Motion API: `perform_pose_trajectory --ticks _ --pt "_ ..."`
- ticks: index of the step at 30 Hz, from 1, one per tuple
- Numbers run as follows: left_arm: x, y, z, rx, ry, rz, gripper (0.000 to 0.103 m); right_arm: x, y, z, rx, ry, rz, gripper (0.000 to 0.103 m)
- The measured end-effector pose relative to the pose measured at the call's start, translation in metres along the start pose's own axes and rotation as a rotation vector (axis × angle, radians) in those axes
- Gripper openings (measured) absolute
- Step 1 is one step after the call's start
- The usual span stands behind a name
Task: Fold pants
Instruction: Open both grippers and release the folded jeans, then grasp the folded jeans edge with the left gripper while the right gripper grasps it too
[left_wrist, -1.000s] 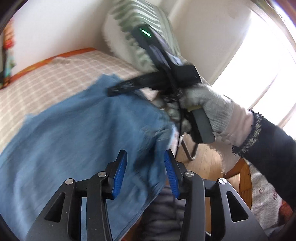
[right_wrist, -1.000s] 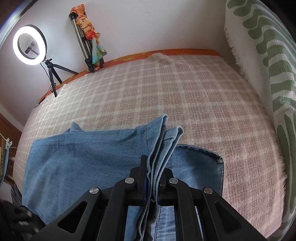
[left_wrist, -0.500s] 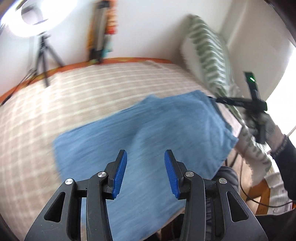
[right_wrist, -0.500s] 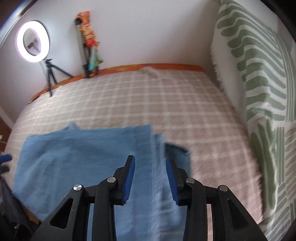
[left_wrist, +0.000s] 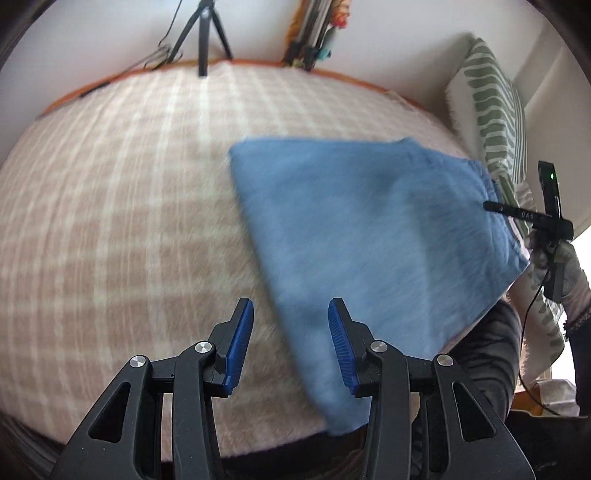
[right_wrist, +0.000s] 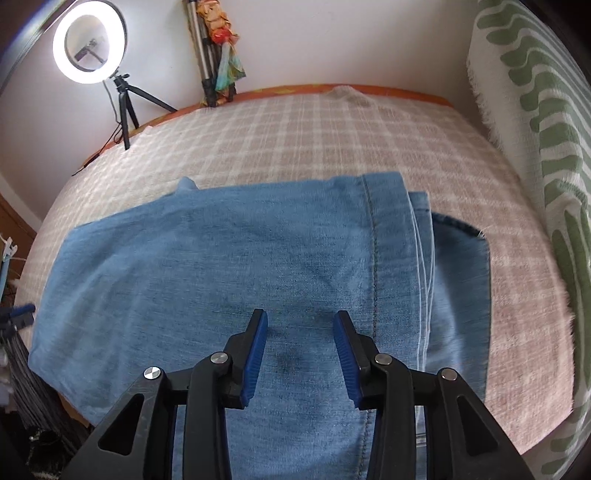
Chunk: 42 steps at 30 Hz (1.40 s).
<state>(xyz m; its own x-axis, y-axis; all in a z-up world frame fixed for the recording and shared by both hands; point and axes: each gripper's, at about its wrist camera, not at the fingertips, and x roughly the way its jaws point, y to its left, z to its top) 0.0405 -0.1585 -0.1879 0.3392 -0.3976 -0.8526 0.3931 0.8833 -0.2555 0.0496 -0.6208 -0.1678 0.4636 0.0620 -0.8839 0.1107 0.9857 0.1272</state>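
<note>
The pants (right_wrist: 229, 273) are lying folded on the checked bed (right_wrist: 332, 140), hem edges stacked toward the right side over a lower denim layer, so that the fold is resting flat without being held. The right tool (right_wrist: 299, 354) is hovering just above the denim with its 2 blue pads spread wide and gripping nothing. The left tool (left_wrist: 286, 350) is likewise gaping and empty above the pants' near-left edge (left_wrist: 295, 332), probably free for the next fold.
</note>
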Motion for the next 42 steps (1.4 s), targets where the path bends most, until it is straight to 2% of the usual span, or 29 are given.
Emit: perform_pose_trajectory --ticks 3,7,9,10,15,19,23,29,32,37,42 --pt "0.006 -0.002 -0.011 0.022 0.013 0.014 0.041 0.004 -0.001 0.001 0.007 0.005 -0.010 0.040" --pt "0.007 -0.007 -0.018 0.064 -0.019 0.028 0.041 0.008 0.008 0.004 -0.013 0.022 -0.055 0.046" --pt "0.005 -0.004 -0.017 0.033 -0.016 0.003 0.041 0.005 0.013 0.007 -0.011 0.025 -0.080 0.046" --pt "0.003 0.001 -0.017 0.002 -0.014 -0.036 0.041 0.002 0.015 0.008 -0.010 0.022 -0.084 0.046" --pt "0.006 0.008 -0.017 -0.083 0.001 -0.159 0.041 -0.021 0.042 0.014 0.006 -0.028 -0.016 0.047" --pt "0.007 0.007 -0.015 -0.131 -0.014 -0.232 0.038 -0.039 0.087 0.021 -0.038 -0.073 0.061 0.062" --pt "-0.002 -0.002 -0.010 -0.135 -0.075 -0.271 0.032 -0.041 0.136 0.030 -0.080 -0.070 0.171 0.064" --pt "-0.010 -0.024 -0.006 -0.073 -0.155 -0.266 0.031 -0.013 0.203 0.048 -0.098 0.028 0.319 0.067" --pt "-0.014 -0.036 -0.005 -0.048 -0.194 -0.262 0.031 0.008 0.245 0.058 -0.142 0.094 0.359 0.067" --pt "-0.019 -0.047 -0.001 -0.024 -0.221 -0.282 0.031 0.035 0.299 0.063 -0.258 0.165 0.356 0.067" --pt "-0.021 -0.052 0.000 -0.013 -0.239 -0.307 0.031 0.051 0.324 0.067 -0.302 0.213 0.340 0.067"
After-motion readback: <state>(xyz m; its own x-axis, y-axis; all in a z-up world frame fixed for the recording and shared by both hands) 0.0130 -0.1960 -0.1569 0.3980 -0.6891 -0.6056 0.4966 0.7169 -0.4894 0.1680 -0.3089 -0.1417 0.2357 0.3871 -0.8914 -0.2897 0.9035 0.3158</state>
